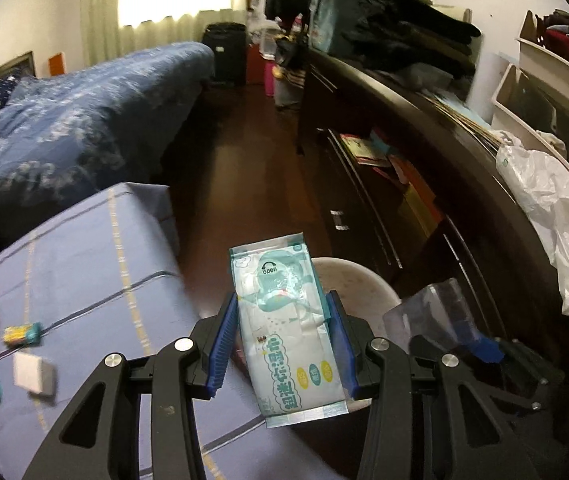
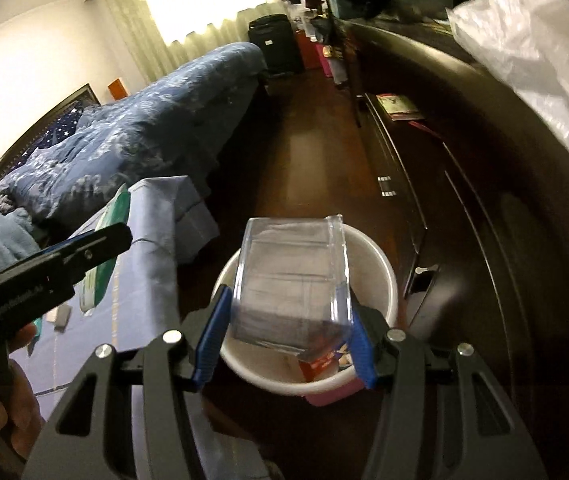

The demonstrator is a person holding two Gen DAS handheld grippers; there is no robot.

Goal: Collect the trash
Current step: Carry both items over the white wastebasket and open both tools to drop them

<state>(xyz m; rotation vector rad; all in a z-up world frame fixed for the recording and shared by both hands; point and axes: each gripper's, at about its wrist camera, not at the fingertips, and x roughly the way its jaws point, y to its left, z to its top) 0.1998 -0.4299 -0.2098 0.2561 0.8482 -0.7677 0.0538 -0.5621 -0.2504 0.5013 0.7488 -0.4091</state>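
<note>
A wet-wipe packet (image 1: pixel 288 332), pale green and crumpled, is pinched lengthwise by the left tongs (image 1: pixel 282 344) and carried over the bin (image 1: pixel 368 280), evidently for dropping. A clear plastic box (image 2: pixel 292 280) is pinched by the right tongs (image 2: pixel 286 334) above the same bin's rim (image 2: pixel 388 276). Farther off, small wrappers (image 1: pixel 22 334) are left near the bench (image 1: pixel 84 248) edge.

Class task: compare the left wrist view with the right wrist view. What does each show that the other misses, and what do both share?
Left wrist only: small wrappers on the lilac checked cloth.
Right wrist only: trash inside the round white bin.
Both: the left gripper holding a pale green wet-wipe pack, the right gripper holding a clear plastic box.
</note>
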